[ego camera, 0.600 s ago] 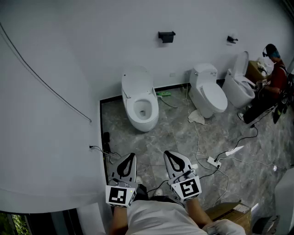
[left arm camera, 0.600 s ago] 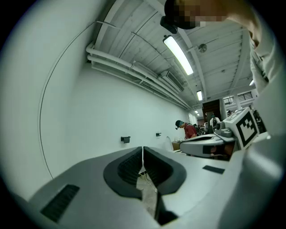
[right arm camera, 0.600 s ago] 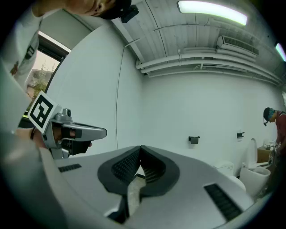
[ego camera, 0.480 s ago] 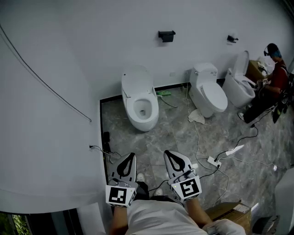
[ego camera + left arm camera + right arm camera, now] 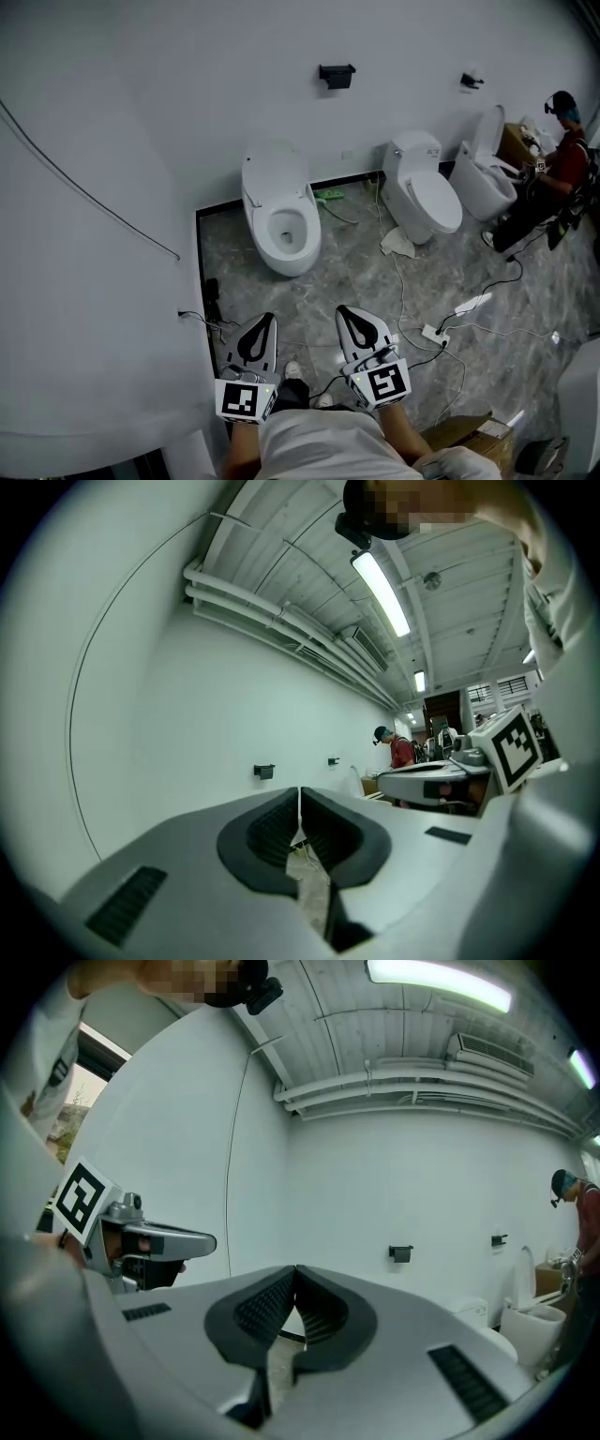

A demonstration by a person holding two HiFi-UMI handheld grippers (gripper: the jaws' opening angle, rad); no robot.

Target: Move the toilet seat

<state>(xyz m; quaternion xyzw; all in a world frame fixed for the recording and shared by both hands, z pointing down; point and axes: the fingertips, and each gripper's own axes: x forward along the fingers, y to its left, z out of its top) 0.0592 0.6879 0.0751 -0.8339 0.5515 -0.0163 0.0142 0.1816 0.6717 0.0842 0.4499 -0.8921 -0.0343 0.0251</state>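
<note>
Both grippers, the left gripper (image 5: 268, 321) and the right gripper (image 5: 343, 313), point level with jaws closed on nothing. They are well short of the nearest toilet (image 5: 274, 169), at the back edge of the floor (image 5: 356, 272) against the wall (image 5: 187, 94). Its toilet seat (image 5: 309, 234) looks like stiff, smooth, fairly light hinged plastic, best taken at the front rim. I count three toilets, two grippers, and one other person (image 5: 564, 155).

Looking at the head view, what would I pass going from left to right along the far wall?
Open toilet → closed toilet → toilet with raised lid → person in red.
</note>
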